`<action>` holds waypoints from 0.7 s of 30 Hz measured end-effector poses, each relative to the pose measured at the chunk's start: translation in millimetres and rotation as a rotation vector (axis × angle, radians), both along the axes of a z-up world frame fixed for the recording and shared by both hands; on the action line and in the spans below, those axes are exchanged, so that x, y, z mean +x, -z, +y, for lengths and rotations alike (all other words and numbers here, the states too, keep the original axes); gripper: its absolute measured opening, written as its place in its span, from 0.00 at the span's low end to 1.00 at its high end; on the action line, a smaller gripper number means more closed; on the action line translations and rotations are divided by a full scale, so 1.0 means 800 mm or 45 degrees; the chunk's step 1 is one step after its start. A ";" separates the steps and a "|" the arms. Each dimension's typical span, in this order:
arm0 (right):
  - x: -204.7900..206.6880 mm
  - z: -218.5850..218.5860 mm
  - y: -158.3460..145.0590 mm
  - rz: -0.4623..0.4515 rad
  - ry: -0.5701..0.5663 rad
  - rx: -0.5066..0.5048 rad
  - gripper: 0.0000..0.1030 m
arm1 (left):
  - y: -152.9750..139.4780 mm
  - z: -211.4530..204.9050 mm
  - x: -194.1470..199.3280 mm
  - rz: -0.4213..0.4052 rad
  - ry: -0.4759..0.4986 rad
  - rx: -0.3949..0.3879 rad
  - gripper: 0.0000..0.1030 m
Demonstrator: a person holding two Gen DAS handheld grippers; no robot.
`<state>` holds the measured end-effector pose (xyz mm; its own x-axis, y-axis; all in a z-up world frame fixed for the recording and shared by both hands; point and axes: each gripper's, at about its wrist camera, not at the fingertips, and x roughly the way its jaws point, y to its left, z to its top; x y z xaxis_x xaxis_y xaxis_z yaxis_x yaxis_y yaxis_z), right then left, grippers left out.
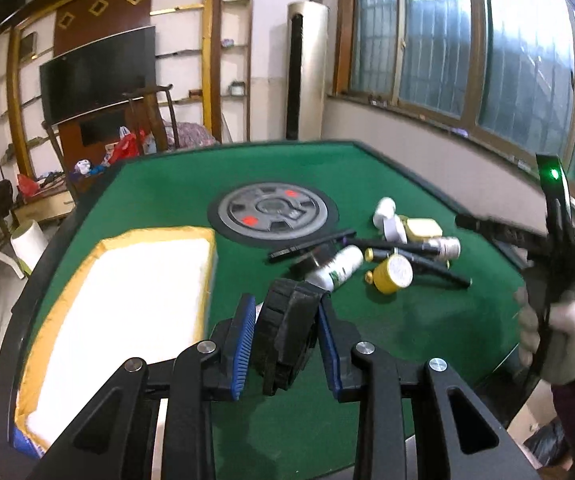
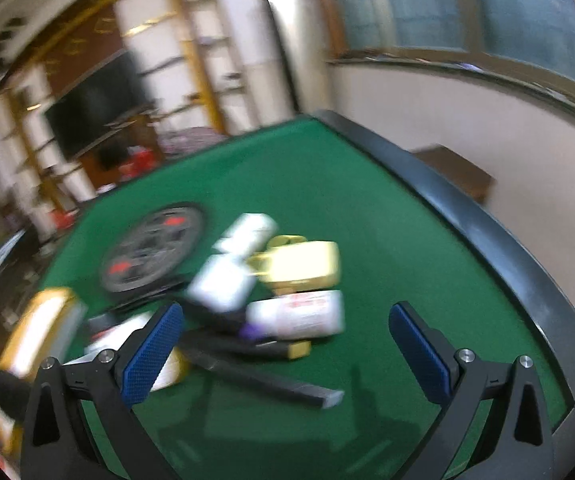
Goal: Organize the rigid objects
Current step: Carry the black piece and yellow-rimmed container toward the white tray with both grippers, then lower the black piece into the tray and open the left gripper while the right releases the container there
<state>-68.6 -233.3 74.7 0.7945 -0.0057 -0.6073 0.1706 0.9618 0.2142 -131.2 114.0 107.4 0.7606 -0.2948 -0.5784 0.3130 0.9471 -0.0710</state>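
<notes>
My left gripper point(image 1: 287, 312) is shut on a black ribbed plastic part point(image 1: 285, 332) and holds it above the green table point(image 1: 167, 196), just right of a yellow-rimmed white tray point(image 1: 123, 304). A pile of rigid objects lies at the table's right: a white bottle point(image 1: 337, 266), a yellow round jar point(image 1: 393, 274), black sticks point(image 1: 311, 245), white caps point(image 1: 385, 210). My right gripper point(image 2: 285, 344) is open and empty, hovering over the same pile: a white labelled bottle point(image 2: 299, 314), a yellow container point(image 2: 303, 266), a black stick point(image 2: 263, 378). The right wrist view is blurred by motion.
A grey round centre disc point(image 1: 273, 210) is set in the table's middle. The black raised rim point(image 2: 467, 220) bounds the table on the right. The right hand's gripper body point(image 1: 555, 252) shows at the left wrist view's right edge. Chairs and clutter stand beyond the far left edge.
</notes>
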 end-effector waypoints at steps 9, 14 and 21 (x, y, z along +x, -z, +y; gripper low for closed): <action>0.015 0.127 0.033 0.222 -0.372 -0.178 0.52 | 0.004 0.045 -0.002 0.016 -0.064 -0.108 0.31; 0.033 0.134 0.050 0.281 -0.331 -0.145 0.52 | 0.009 0.067 -0.004 0.020 -0.106 -0.125 0.31; 0.057 0.137 0.059 0.294 -0.290 -0.177 0.38 | 0.015 0.084 -0.002 0.030 -0.152 -0.158 0.31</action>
<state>-22.9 -123.5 27.9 0.6266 0.0608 -0.7770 -0.0229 0.9980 0.0597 -132.8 181.2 95.5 0.7812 -0.2732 -0.5613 0.1955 0.9610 -0.1956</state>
